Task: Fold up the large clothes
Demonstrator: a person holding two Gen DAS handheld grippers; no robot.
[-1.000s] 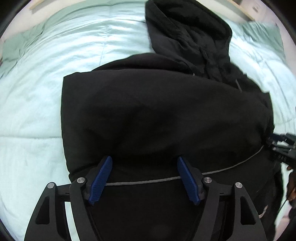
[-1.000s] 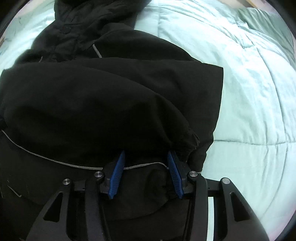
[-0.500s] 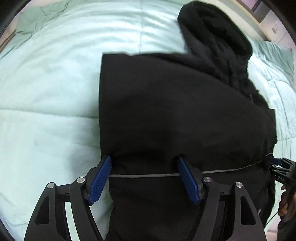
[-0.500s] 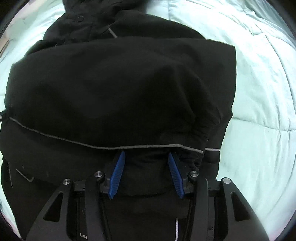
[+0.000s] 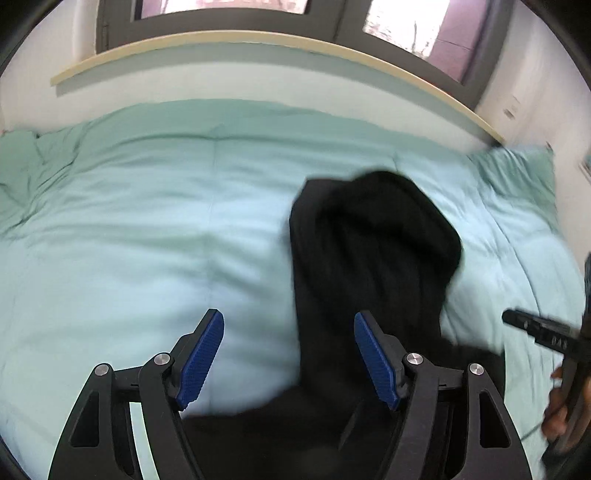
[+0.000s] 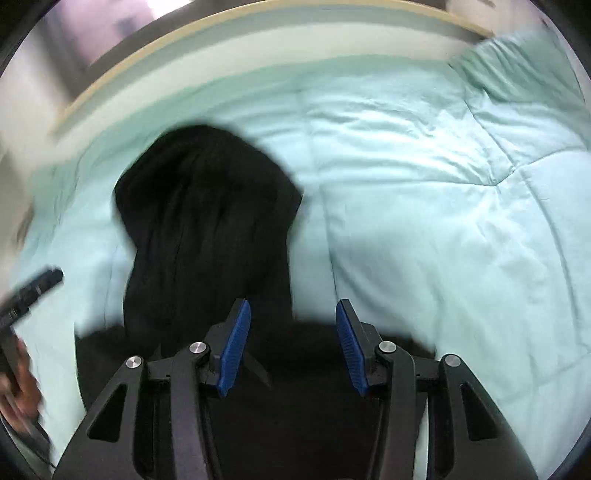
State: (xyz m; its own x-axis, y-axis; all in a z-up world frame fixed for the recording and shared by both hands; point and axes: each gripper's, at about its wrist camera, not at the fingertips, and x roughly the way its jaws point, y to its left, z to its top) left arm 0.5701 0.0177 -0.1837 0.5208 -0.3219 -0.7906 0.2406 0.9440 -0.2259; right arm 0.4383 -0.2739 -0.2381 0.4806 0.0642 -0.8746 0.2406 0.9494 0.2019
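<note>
A black hooded garment [image 5: 373, 251] lies on the pale green bedspread [image 5: 147, 229], its hood end pointing to the far side. It also shows in the right wrist view [image 6: 207, 229], blurred by motion. My left gripper [image 5: 288, 354] is open and empty, above the garment's near left edge. My right gripper [image 6: 291, 343] is open and empty, above the garment's near right part. Each gripper shows at the edge of the other's view: the right one [image 5: 543, 336] and the left one [image 6: 29, 291].
The bedspread [image 6: 443, 221] spreads wide on both sides of the garment. A green pillow [image 5: 517, 170] lies at the far right. A cream headboard rail [image 5: 258, 40] and a window [image 5: 424, 22] stand behind the bed.
Both grippers have lifted and tilted up away from the garment's body. The view now reaches the hood, the headboard and the window. The jaws stay open.
</note>
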